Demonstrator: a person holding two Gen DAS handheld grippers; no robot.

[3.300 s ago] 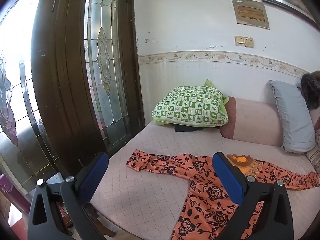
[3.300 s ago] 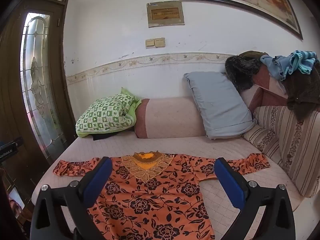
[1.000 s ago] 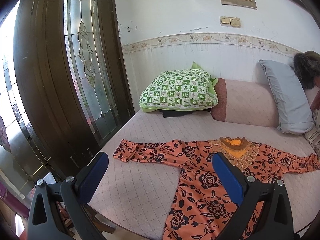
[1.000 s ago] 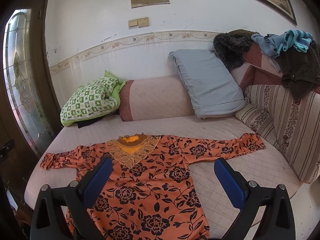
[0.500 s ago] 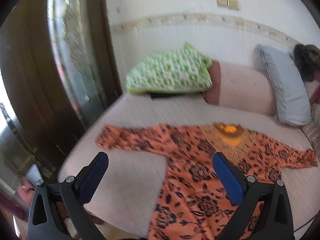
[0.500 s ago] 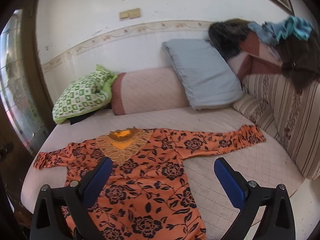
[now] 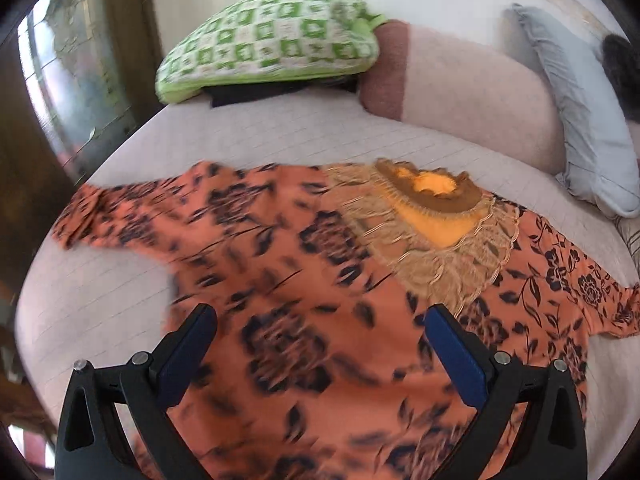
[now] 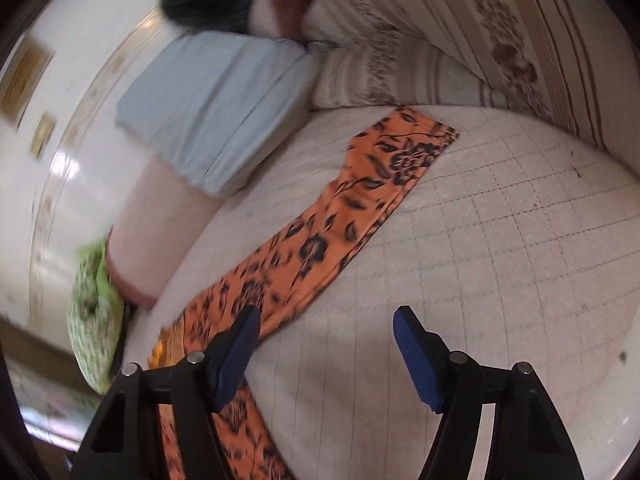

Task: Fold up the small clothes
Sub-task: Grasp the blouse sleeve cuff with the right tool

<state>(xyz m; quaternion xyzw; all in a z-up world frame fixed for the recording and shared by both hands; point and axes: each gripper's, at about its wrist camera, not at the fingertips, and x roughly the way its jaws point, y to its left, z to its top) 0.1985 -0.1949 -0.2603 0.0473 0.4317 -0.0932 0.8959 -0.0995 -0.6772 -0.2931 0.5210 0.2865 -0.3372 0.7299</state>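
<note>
The orange floral blouse (image 7: 304,264) lies spread flat on the quilted daybed (image 8: 500,240), sleeves out; thin, limp cloth, likely light and apt to slide; best pinched at a sleeve cuff or hem; left gripper (image 7: 320,344) gapes empty above the body; right gripper (image 8: 324,340) is closing, nothing between; pillows crowd the back, bare quilt beside the sleeve.

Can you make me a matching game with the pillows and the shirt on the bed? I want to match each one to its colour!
Things:
1. checked pillow
2. plain pillow
3. floral top
4. neck panel

Colours:
A. orange with dark flowers
B. green and white
C. yellow with brown trim
D. pale blue-grey

Pairs: 1-B, 2-D, 3-A, 4-C
</note>
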